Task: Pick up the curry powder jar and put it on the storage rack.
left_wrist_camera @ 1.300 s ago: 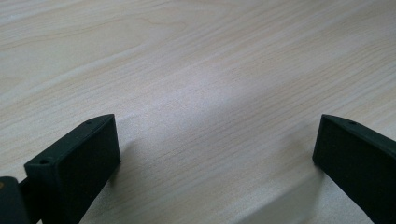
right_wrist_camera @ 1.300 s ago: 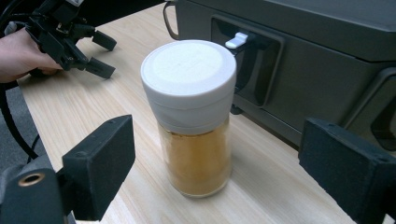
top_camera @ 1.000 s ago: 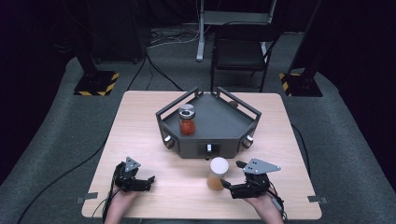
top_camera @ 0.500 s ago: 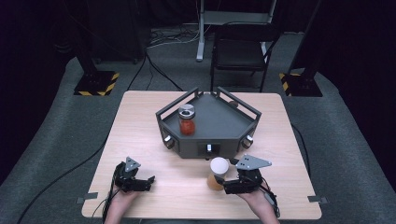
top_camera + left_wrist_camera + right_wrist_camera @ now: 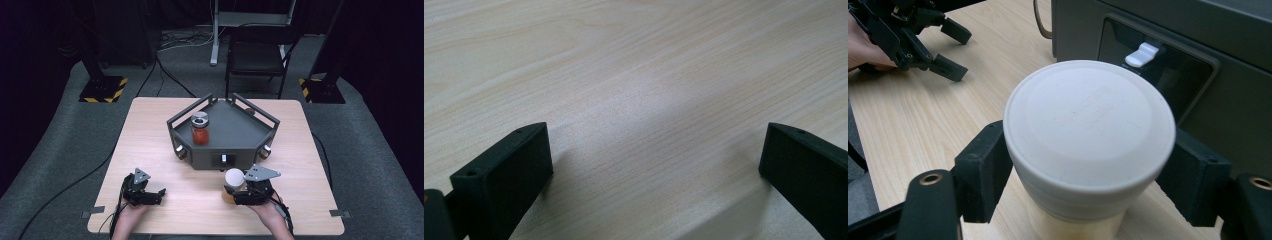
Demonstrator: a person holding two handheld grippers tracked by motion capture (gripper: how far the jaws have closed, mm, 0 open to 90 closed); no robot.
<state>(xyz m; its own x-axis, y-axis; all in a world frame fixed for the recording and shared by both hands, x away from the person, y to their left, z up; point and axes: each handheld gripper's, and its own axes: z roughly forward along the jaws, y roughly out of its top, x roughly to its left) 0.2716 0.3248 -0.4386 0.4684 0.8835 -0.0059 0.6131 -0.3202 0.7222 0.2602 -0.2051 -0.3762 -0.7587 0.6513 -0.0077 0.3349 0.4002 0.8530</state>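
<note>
1. Closing the right gripper (image 5: pixel 1083 170) around the white-lidded jar (image 5: pixel 1088 140), jaws having just narrowed and now pressing its sides.
2. Standing on the table (image 5: pixel 150 145), just before the dark tray (image 5: pixel 240 145).
3. Resting the left gripper (image 5: pixel 157 194) open, nothing between its jaws.
4. Readying, likely, for lifting.

White lid (image 5: pixel 1089 122) on tan jar (image 5: pixel 229 194); black tongs (image 5: pixel 1088 182); pale wood table (image 5: pixel 150 135); grey tray (image 5: pixel 235 135).

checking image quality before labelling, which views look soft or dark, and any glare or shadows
High view: black surroundings, evenly lit pale wooden table. Left gripper view: near black jaws soft, casting faint shadows. Right gripper view: round white-lidded jar sharp, no glare; grey angular tray behind slightly soft.
</note>
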